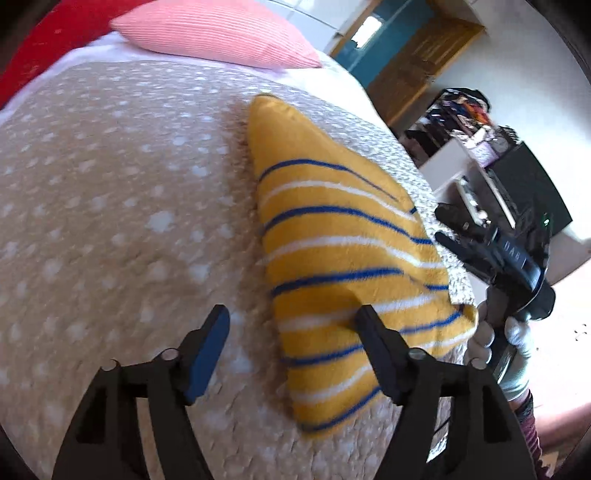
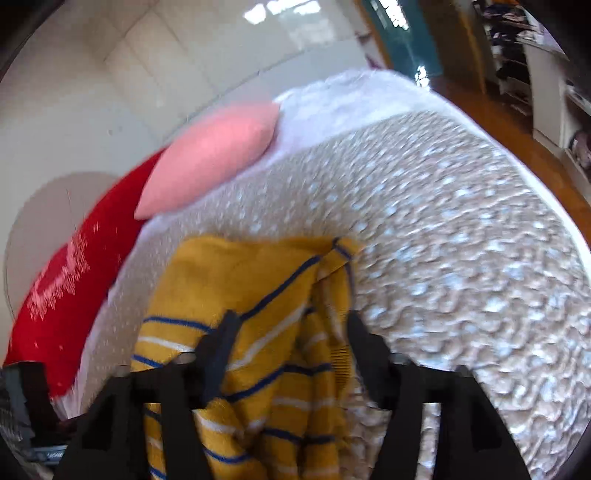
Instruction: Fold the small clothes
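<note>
Striped garment point(image 1: 343, 236) lies on dotted bedspread point(image 1: 122, 206), pink pillow point(image 1: 221, 33) beyond.

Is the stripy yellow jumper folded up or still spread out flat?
Folded, at least partly. The yellow jumper lies doubled into a thick wedge on the dotted blanket, with layers showing. Whether folding is finished, cannot tell.

Beige dotted bedspread point(image 1: 110, 206); pink pillow point(image 1: 218, 33) on it, touching a red pillow point(image 2: 62, 295).
</note>
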The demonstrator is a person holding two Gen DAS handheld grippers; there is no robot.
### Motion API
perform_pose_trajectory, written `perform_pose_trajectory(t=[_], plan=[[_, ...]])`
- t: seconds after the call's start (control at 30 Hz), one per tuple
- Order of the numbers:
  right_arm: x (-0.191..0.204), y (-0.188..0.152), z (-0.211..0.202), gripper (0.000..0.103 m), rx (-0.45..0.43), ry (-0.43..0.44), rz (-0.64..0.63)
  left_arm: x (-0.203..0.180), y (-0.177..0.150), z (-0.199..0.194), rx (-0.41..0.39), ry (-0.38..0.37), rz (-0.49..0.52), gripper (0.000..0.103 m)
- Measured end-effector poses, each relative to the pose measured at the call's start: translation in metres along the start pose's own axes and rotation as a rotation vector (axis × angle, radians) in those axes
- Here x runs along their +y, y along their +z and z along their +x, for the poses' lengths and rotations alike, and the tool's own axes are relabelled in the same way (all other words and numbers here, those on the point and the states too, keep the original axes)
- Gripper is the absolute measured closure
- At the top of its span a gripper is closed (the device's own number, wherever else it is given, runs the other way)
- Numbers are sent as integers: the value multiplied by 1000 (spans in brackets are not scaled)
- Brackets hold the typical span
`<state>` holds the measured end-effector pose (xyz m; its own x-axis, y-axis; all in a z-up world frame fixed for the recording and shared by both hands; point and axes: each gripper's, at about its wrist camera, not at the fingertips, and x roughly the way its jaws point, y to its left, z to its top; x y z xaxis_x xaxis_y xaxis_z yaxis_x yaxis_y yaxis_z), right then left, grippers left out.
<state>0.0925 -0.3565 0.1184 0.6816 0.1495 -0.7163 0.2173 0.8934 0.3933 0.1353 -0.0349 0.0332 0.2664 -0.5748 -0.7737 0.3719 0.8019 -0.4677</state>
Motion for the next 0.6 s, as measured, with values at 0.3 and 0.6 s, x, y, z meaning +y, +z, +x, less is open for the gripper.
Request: perform_pose_trajectory(t=[0.3, 0.6], plan=[[-17, -7, 54, 53, 136, 241, 182, -13, 15, 31, 85, -113, -27, 61], [27, 6, 30, 68, 26, 255, 69, -28, 33, -20, -6, 40, 39, 51]])
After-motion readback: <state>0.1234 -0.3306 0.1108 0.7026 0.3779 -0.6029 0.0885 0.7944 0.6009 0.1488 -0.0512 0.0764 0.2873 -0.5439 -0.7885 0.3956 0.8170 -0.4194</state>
